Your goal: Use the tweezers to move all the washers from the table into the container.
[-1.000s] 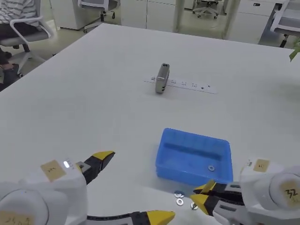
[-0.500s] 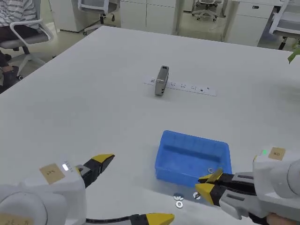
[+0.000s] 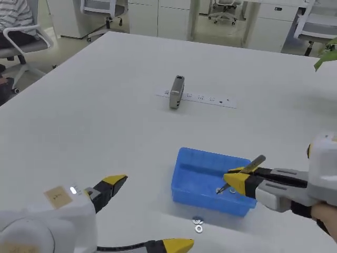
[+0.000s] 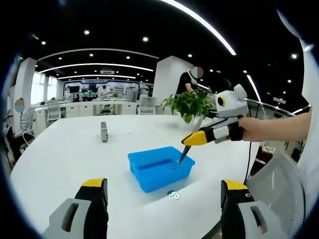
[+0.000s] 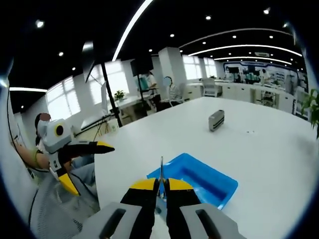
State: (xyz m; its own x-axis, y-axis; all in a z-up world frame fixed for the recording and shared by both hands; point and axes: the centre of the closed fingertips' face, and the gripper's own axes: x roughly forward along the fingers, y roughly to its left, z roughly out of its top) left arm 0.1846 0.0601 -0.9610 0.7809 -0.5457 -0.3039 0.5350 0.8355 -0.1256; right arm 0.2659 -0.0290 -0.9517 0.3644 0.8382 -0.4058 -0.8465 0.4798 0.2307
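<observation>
Swinging up from the counter point(image 3: 105, 132), the right gripper point(image 3: 238, 179), fingers clamped on the tweezers point(image 3: 255, 162), now dips their tip into the blue container point(image 3: 196, 196), so one more piece seems delivered while two washers point(image 3: 198, 225) wait just outside; the left gripper point(image 3: 147, 212) fingers gape idle.

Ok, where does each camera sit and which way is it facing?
Head view: on the headset, looking forward and down at the blue container; left gripper bottom-left, right gripper bottom-right.
Left gripper view: on the left gripper, looking between its wide-apart jaws at the container; the right gripper and the person's hand enter from the right.
Right gripper view: on the right gripper, looking along the tweezers over the container; the left gripper shows at left.
Shared: all three see the container, grey device beyond.
</observation>
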